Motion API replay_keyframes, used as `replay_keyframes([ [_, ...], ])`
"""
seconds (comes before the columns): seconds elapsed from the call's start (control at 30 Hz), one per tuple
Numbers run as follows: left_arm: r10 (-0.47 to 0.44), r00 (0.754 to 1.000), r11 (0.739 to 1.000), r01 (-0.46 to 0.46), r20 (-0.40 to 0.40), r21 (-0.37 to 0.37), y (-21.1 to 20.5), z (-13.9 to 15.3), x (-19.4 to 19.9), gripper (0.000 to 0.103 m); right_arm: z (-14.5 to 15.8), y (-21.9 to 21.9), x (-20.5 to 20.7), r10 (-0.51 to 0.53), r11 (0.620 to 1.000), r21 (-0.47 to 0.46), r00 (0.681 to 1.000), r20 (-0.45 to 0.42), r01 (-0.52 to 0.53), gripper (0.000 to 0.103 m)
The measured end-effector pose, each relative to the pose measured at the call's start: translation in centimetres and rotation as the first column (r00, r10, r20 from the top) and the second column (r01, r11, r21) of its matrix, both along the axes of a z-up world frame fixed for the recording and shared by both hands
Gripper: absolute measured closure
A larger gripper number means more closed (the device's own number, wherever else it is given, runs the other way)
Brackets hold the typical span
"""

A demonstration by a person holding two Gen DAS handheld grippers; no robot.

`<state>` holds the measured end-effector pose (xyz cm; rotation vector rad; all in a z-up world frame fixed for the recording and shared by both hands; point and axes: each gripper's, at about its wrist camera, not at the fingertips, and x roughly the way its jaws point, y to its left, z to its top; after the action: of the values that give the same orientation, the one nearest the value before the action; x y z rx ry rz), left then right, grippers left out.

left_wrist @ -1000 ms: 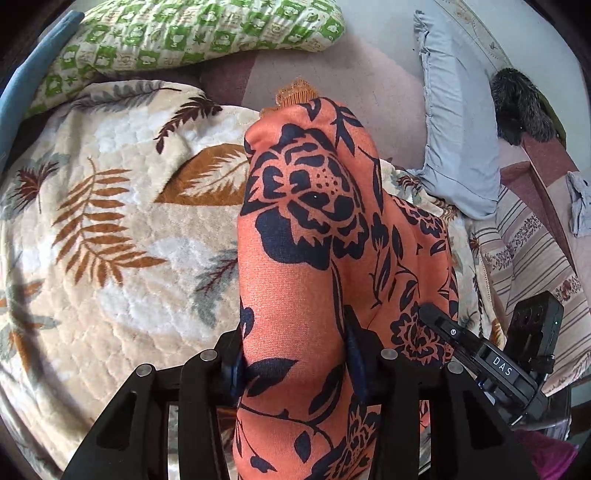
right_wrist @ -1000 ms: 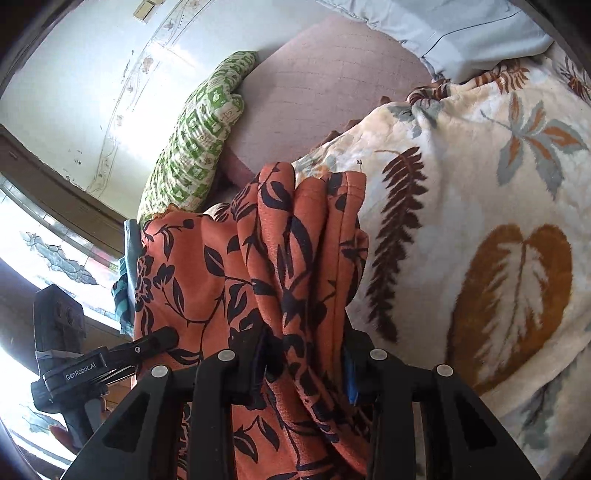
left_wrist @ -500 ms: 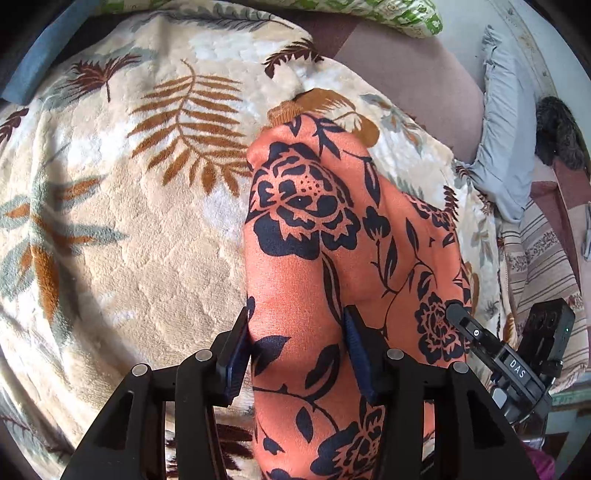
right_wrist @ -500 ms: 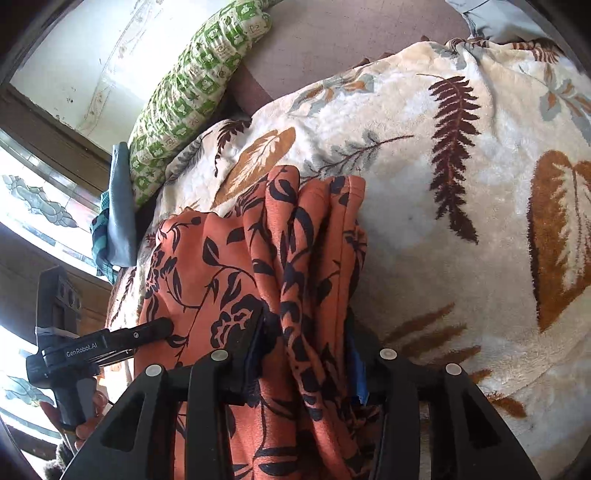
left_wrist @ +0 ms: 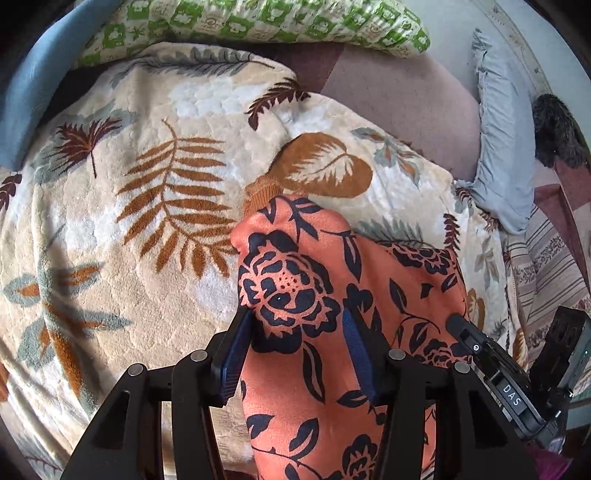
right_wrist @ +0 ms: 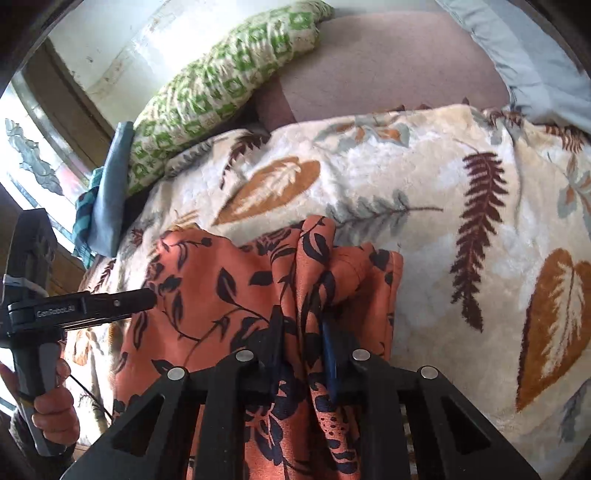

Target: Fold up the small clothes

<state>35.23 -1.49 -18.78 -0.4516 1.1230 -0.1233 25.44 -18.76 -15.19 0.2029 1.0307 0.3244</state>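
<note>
Nearest the cameras, the left claw (left_wrist: 297, 345) pinched a fold of the orange floral garment (left_wrist: 332, 295), its pads wider apart than half a second before, perhaps easing their hold. The right claw (right_wrist: 301, 349) stayed pressed on a bunched edge of the same cloth (right_wrist: 229, 295). The garment's leading edge had come down onto the leaf-print blanket (left_wrist: 147, 203) covering the bed, suggesting a fold being laid. Beyond lay a green checked pillow (left_wrist: 258, 22).

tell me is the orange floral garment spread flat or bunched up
Bunched. The orange garment with dark blue flowers gathers into thick folds between the right gripper, and humps between the left gripper.
</note>
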Motion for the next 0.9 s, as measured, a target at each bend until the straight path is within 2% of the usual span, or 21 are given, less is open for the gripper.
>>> replay_keyframes([
  [0.07,0.002,1.0,1.0,-0.002,0.031,0.0,-0.2,0.5,-0.2,0.054,1.5,-1.0,-0.5,-0.03,0.998,0.051,0.999,0.043,0.028,0.086],
  [0.13,0.006,1.0,0.999,-0.006,0.013,0.037,-0.5,-0.4,0.1,0.054,1.9,-2.1,-0.8,-0.055,0.997,0.06,0.996,0.067,0.051,0.086],
  [0.2,-0.006,0.999,0.996,0.011,-0.046,0.091,-1.3,-2.1,0.8,0.052,0.2,-3.3,-0.4,-0.096,0.995,0.027,0.995,0.035,0.096,0.086],
  [0.23,-0.007,0.997,0.995,0.015,-0.08,0.102,-1.6,-2.8,1.1,0.052,-1.2,-4.1,0.0,-0.123,0.992,0.025,0.992,-0.008,0.123,0.086],
  [0.3,0.005,0.997,0.996,0.002,-0.081,0.085,-1.5,-2.5,0.5,0.053,-3.5,-5.2,0.1,-0.151,0.986,0.061,0.985,-0.083,0.156,0.084],
  [0.33,0.003,0.998,0.997,0.002,-0.066,0.076,-1.4,-1.8,0.1,0.054,-3.5,-5.5,-0.1,-0.152,0.983,0.087,0.984,-0.089,0.16,0.083],
  [0.4,-0.008,0.999,0.997,0.011,-0.047,0.076,-1.0,-0.3,-1.1,0.055,-2.4,-5.8,-0.6,-0.145,0.979,0.129,0.986,-0.083,0.155,0.078],
  [0.47,-0.024,0.999,0.997,0.025,-0.025,0.067,-0.2,1.3,-3.0,0.055,-1.0,-6.2,-1.2,-0.131,0.975,0.168,0.987,-0.09,0.144,0.078],
  [0.57,-0.041,0.999,0.999,0.041,0.005,0.014,0.7,2.6,-7.0,0.053,0.6,-7.0,-3.5,-0.102,0.963,0.241,0.991,-0.083,0.119,0.077],
  [0.63,-0.064,0.998,0.996,0.064,0.013,-0.06,0.7,2.4,-9.8,0.052,0.6,-7.5,-5.4,-0.103,0.951,0.281,0.988,-0.113,0.132,0.068],
  [0.7,-0.082,0.997,0.993,0.081,-0.003,-0.082,0.3,1.4,-12.0,0.052,0.0,-7.7,-7.5,-0.12,0.948,0.279,0.984,-0.129,0.152,0.06],
  [0.8,-0.11,0.991,0.994,0.108,-0.077,-0.036,-0.8,-0.6,-13.3,0.051,-1.8,-7.2,-9.7,-0.132,0.947,0.269,0.977,-0.169,0.175,0.059],
  [0.87,-0.12,0.987,0.992,0.117,-0.102,-0.04,-1.5,-1.0,-13.8,0.053,-2.0,-6.3,-10.7,-0.133,0.966,0.202,0.981,-0.141,0.16,0.068],
  [0.9,-0.125,0.988,0.992,0.123,-0.093,-0.029,-1.8,-0.8,-14.3,0.053,-1.5,-5.7,-11.1,-0.106,0.974,0.189,0.988,-0.115,0.127,0.097],
])
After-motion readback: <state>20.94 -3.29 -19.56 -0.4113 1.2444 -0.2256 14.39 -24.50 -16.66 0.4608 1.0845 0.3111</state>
